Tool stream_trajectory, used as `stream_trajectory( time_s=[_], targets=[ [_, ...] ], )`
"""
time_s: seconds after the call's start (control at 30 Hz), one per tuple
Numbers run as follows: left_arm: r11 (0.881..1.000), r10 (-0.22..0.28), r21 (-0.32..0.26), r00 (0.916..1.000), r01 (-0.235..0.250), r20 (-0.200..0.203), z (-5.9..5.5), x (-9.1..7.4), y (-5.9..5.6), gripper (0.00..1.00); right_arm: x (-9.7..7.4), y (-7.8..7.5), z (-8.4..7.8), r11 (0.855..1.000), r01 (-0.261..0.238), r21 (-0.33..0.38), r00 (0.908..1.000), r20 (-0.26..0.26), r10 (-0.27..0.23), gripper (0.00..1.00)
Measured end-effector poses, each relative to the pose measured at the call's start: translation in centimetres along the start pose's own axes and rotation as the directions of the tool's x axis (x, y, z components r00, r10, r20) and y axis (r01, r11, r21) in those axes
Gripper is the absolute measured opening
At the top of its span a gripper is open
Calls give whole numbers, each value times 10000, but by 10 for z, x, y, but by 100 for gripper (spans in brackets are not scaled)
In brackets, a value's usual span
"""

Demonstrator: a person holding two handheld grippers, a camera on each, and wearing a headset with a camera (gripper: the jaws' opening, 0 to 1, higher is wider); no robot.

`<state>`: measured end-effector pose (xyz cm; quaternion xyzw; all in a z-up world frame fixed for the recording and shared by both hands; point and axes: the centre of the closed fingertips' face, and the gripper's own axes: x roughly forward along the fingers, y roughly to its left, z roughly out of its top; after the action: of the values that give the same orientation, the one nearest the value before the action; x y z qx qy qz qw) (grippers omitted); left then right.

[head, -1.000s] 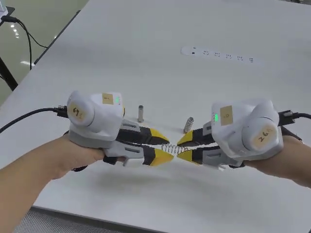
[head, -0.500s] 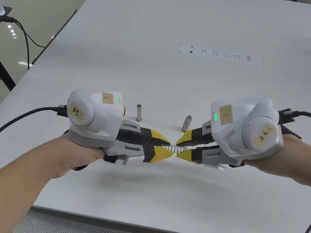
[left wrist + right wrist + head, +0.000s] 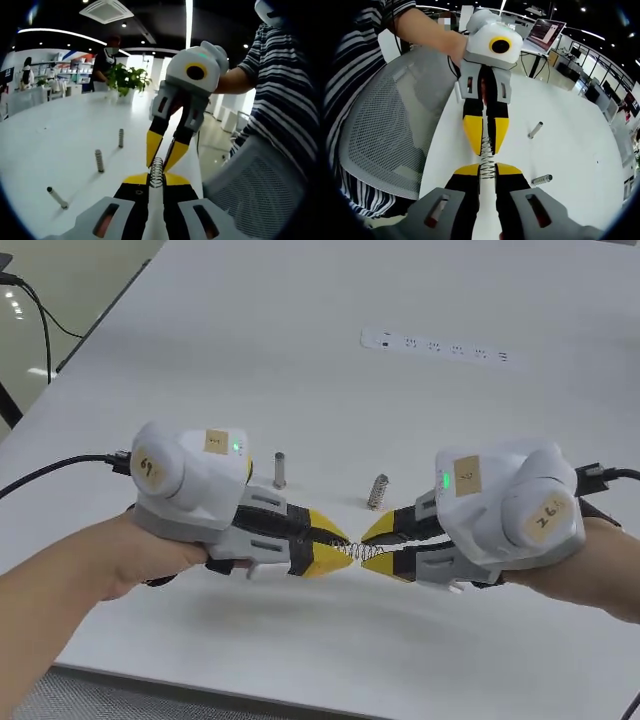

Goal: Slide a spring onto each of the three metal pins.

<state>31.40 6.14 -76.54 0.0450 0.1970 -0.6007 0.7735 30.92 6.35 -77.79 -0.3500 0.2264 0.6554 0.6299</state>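
Left claw [image 3: 335, 546] and right claw [image 3: 375, 545] each pinched shut on one end of the spring [image 3: 357, 550], tip to tip above the desk [image 3: 300, 360], likely a regrip handover; bare pin [image 3: 279, 469] at 11 o'clock

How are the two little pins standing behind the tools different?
The bare pin is smooth metal; the sprung pin wears a coiled spring. The bare pin stands straight; the sprung pin leans a little. Both stand on the white table, apart from each other.
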Motion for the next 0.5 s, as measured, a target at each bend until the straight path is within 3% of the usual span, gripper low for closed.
stream_trajectory(
  time_s=[0.17, 0.5],
  targets=[
    [9999, -97, -44, 10000, 97, -21, 0, 0, -2, 2, -1, 3, -9, 9995, 25, 310, 9999, -122, -22, 14],
    [9996, -287, -31, 9995, 287, -132, -1, 0, -5, 2, -2, 5, -9, 9995, 86, 297, 10000, 6, -86, 8]
  ],
)
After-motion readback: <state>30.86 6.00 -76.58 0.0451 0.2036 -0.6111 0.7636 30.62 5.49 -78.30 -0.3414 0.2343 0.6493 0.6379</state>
